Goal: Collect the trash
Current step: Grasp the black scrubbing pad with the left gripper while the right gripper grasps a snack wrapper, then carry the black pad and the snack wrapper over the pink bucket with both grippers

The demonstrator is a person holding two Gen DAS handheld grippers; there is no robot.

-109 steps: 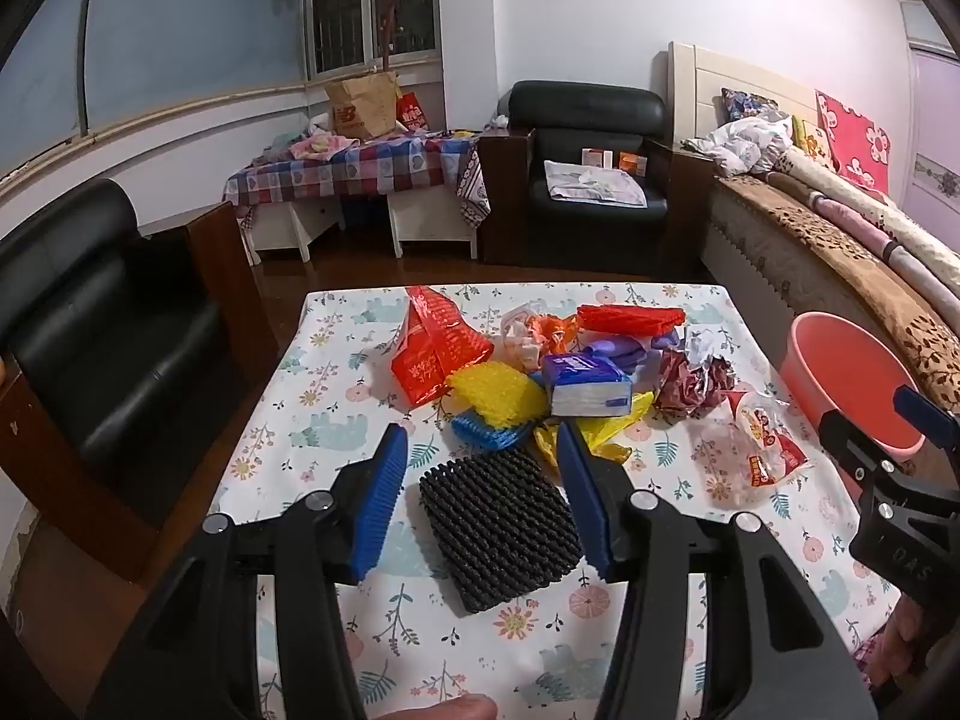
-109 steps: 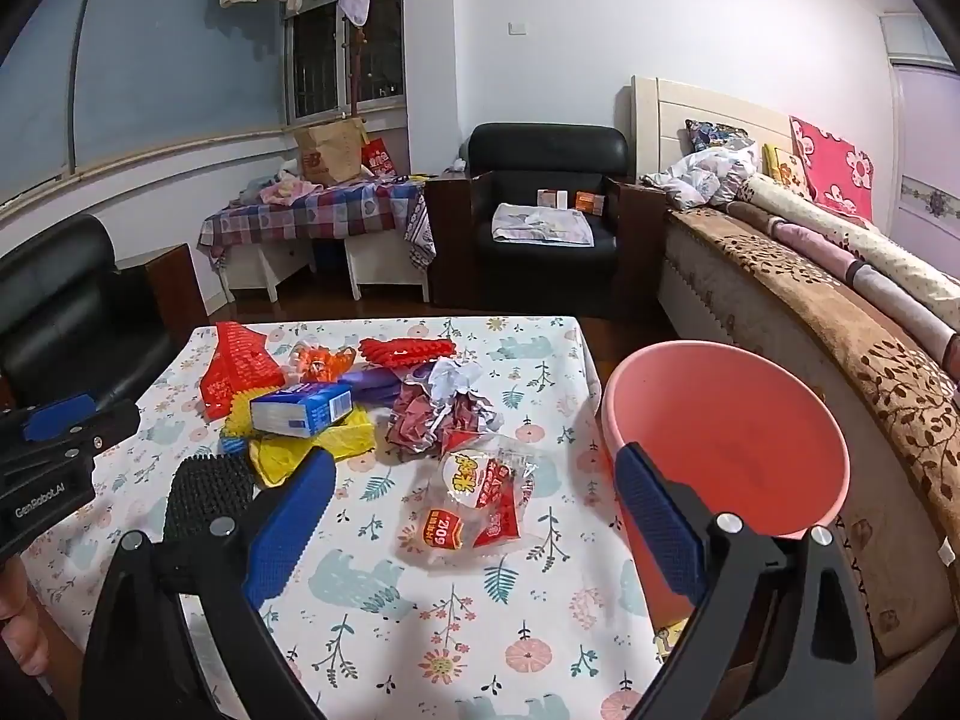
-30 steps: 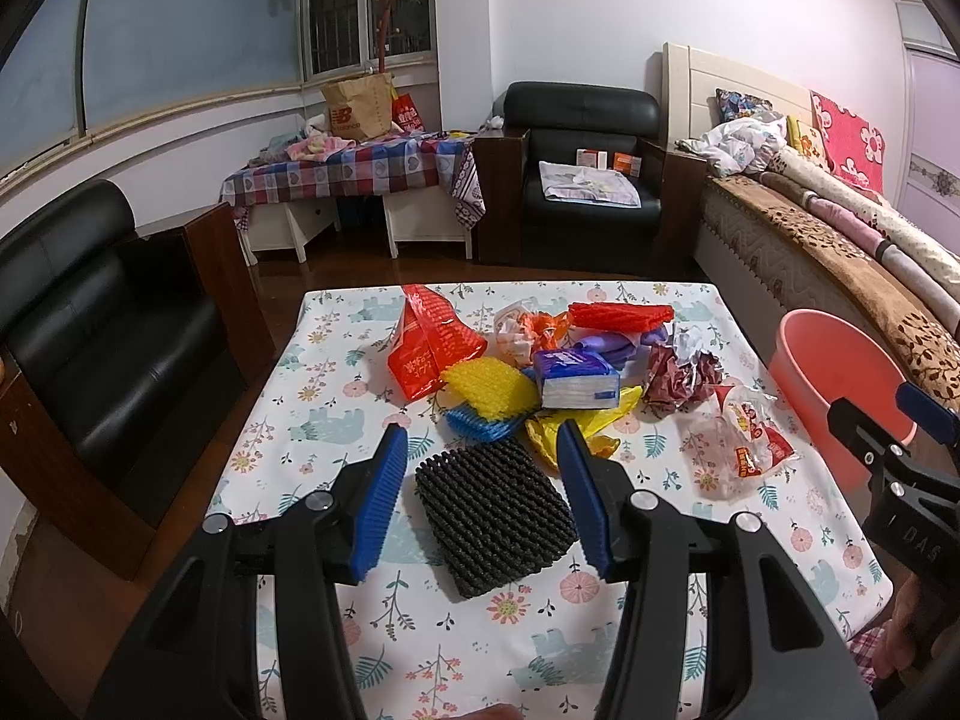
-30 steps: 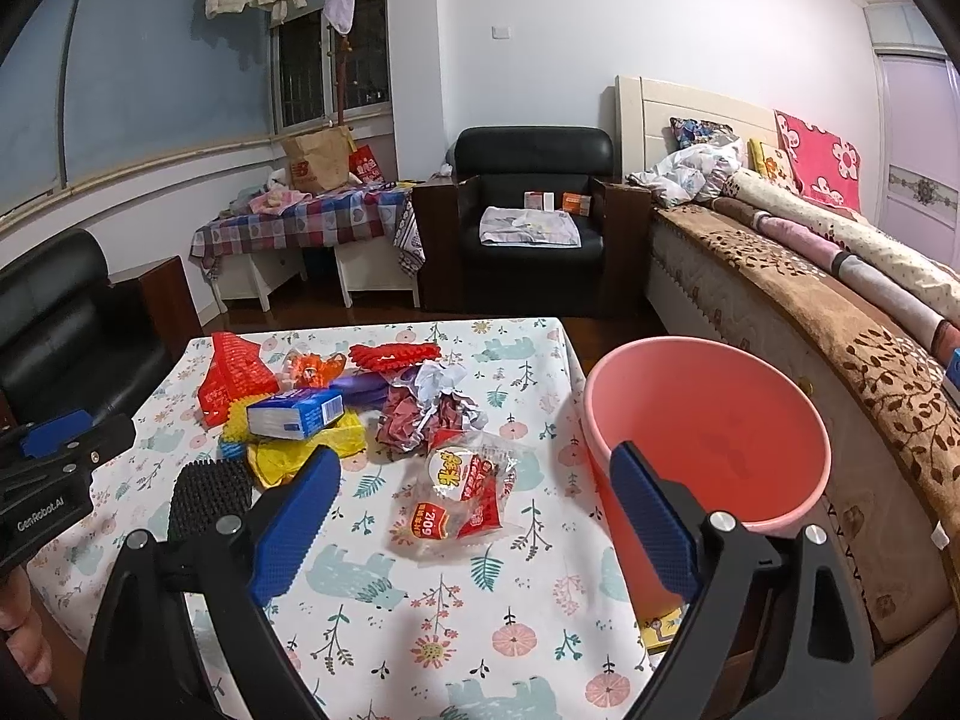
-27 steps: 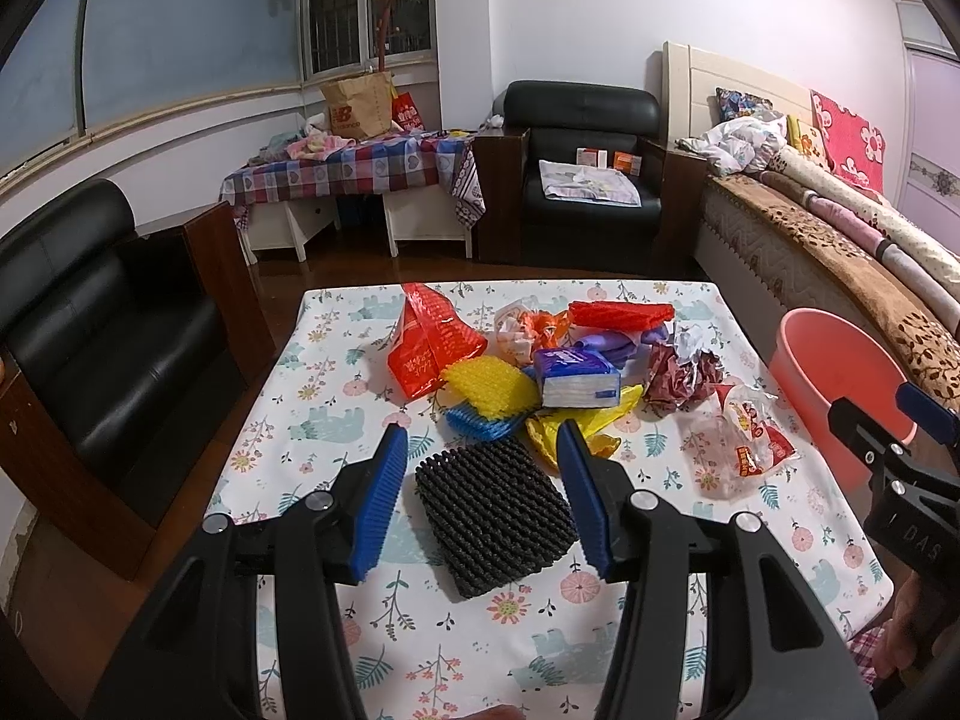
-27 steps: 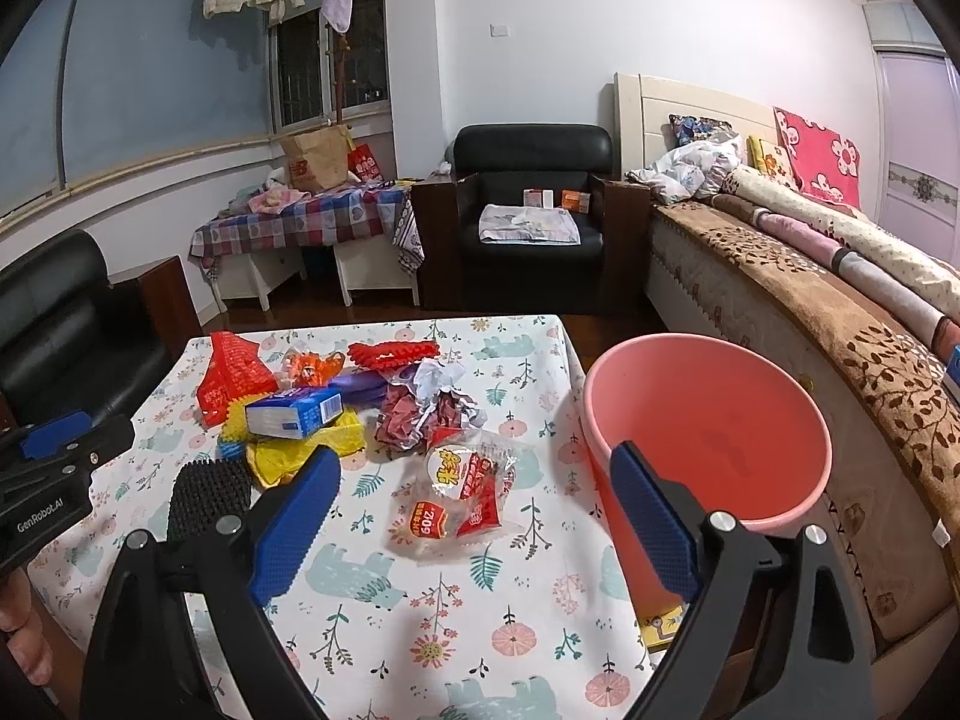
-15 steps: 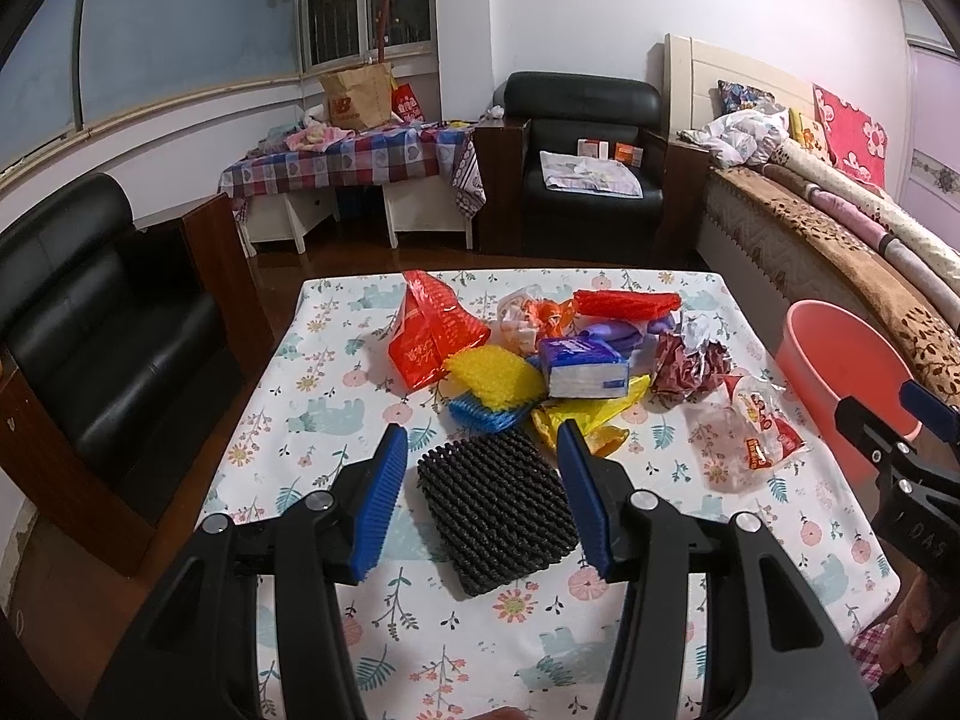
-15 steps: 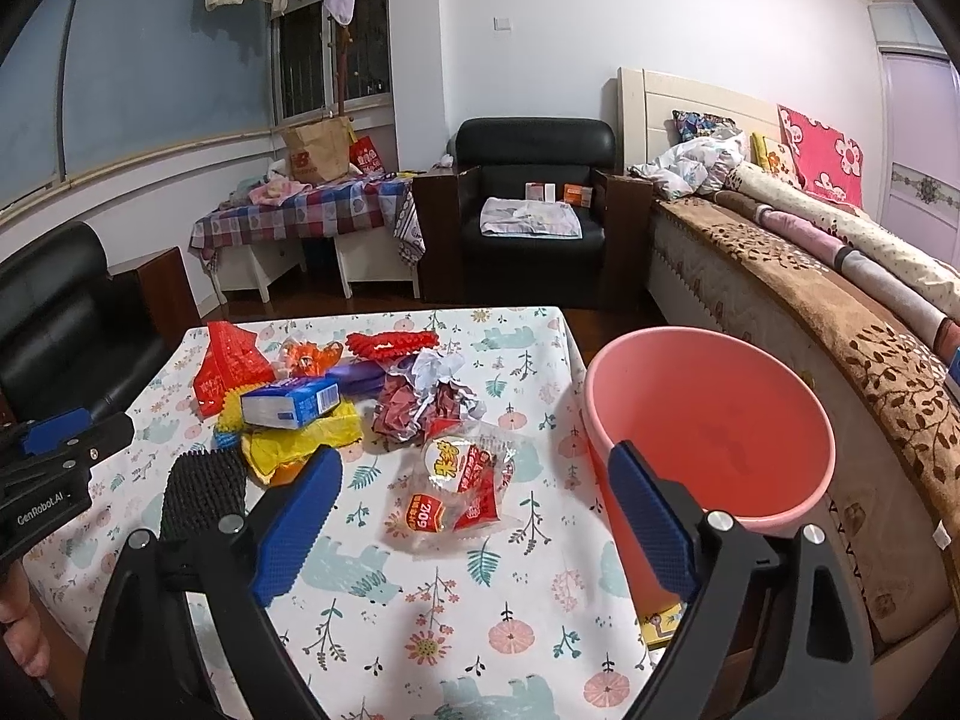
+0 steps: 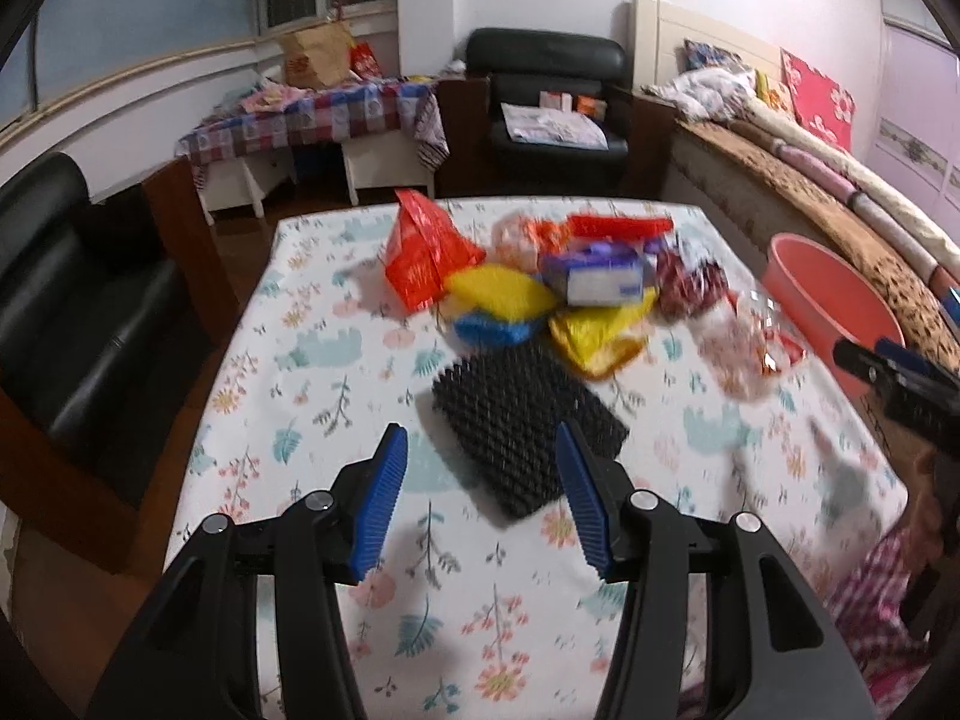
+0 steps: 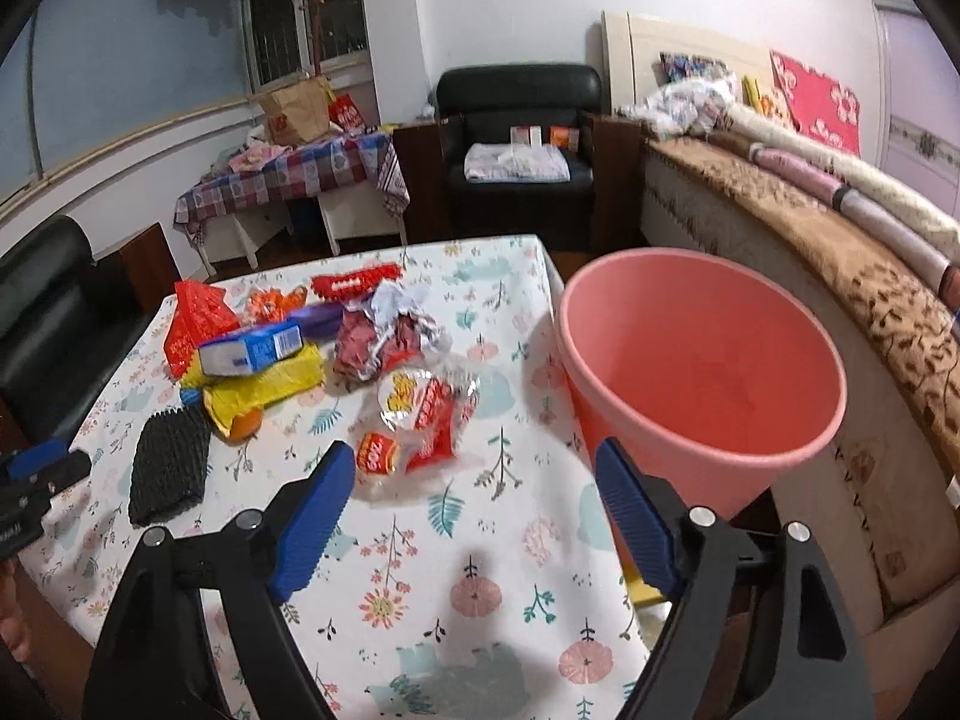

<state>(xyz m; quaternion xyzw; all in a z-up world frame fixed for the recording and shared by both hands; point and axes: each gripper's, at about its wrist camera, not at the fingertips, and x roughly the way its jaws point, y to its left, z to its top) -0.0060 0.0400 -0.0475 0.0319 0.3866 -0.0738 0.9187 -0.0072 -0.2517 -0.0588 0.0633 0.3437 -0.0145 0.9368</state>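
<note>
The left gripper [image 9: 480, 450] hung over the table [image 9: 312, 360] at the bottom centre of its frame, its blue fingers [image 9: 384, 498] spread wide with nothing between them. Just beyond the tips, at mid-frame, lay a black foam net [image 9: 528, 420], flat on the floral cloth. Past it, toward the top of the frame, the trash sat heaped together: a red bag [image 9: 426, 252], a yellow net [image 9: 498, 294] over a blue one [image 9: 492, 327], a tissue pack [image 9: 600, 279], and a yellow wrapper [image 9: 600, 330]. The frame was blurred, most of all at its right side. The right gripper [image 10: 474, 468] was also gaping and empty, low in its own frame. A clear snack bag [image 10: 420, 420] with red labels lay on the cloth just ahead of its left finger [image 10: 312, 522]. The pink bucket [image 10: 702, 384] filled the right of that frame, standing just off the table's edge, behind the right finger. The foam net showed at that frame's left [image 10: 168, 462], and the left gripper poked in at the left edge [image 10: 36, 480].
</note>
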